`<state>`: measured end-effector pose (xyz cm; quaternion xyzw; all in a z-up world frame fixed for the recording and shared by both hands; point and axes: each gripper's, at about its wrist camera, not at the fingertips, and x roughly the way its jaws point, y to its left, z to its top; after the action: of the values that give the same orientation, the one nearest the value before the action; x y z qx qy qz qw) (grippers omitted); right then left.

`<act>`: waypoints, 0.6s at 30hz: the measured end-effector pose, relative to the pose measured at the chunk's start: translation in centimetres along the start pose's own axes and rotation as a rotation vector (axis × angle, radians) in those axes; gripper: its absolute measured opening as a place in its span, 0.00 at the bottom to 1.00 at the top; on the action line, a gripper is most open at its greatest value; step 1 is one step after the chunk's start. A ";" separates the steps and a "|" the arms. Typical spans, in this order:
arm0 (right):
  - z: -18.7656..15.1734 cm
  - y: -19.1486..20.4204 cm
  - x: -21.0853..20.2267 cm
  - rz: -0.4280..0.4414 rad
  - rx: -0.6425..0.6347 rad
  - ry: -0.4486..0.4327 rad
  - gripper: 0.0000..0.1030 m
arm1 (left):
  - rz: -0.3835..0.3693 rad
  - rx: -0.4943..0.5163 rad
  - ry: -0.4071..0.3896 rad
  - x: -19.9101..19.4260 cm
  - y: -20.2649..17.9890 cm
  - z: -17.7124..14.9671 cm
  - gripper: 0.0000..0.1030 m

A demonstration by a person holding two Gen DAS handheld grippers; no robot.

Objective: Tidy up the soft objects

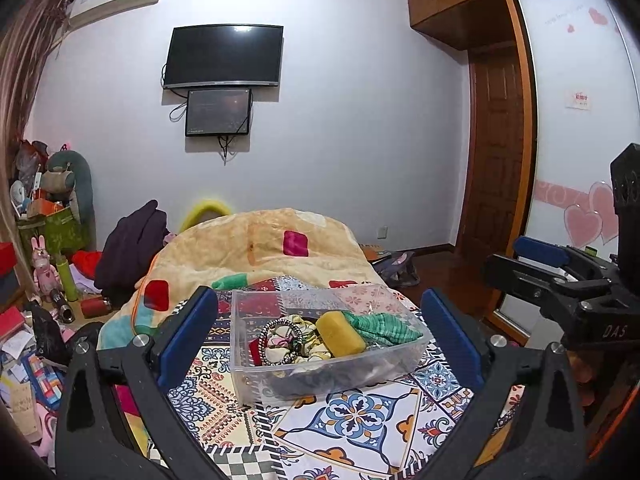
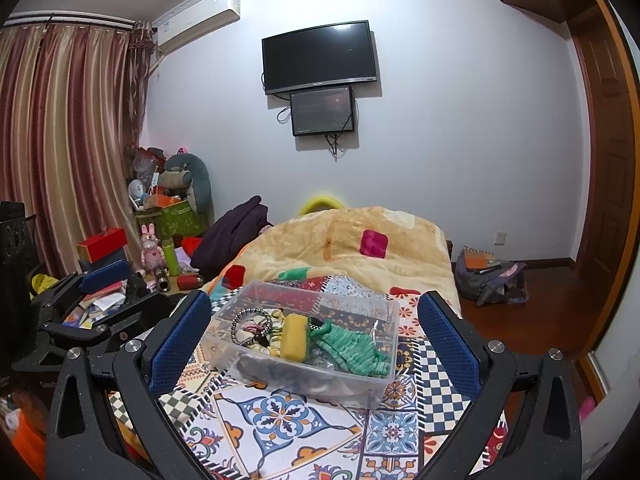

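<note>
Clear plastic bin (image 1: 320, 364) (spongy yellow block (image 1: 340, 334) inside); both hand-held grippers apart.

The right gripper (image 1: 552, 264) body reads "DAS".

Left tool (image 1: 320, 332) and right tool (image 2: 316, 338): black angular plastic frames with triangular cut-outs, round silver screws at the joints, and blue textured pads (image 2: 180, 340) lining each finger; white "DAS" lettering marks the right tool's housing.
</note>
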<state>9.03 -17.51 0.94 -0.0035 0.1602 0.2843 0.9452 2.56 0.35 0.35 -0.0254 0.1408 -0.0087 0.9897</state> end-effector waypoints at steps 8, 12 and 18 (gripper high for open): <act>-0.1 0.0 0.2 -0.003 0.008 0.003 1.00 | 0.007 -0.014 -0.008 -0.2 0.2 -0.1 1.00; -0.2 0.1 0.2 -0.005 0.003 0.005 1.00 | 0.014 -0.011 -0.002 -0.2 0.0 -0.2 1.00; -0.2 0.2 0.2 -0.001 -0.004 0.004 1.00 | 0.001 -0.021 0.000 -0.2 0.0 -0.2 1.00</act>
<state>9.02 -17.26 0.76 -0.0060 0.1617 0.2841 0.9450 2.33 0.31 0.19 -0.0358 0.1408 -0.0069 0.9894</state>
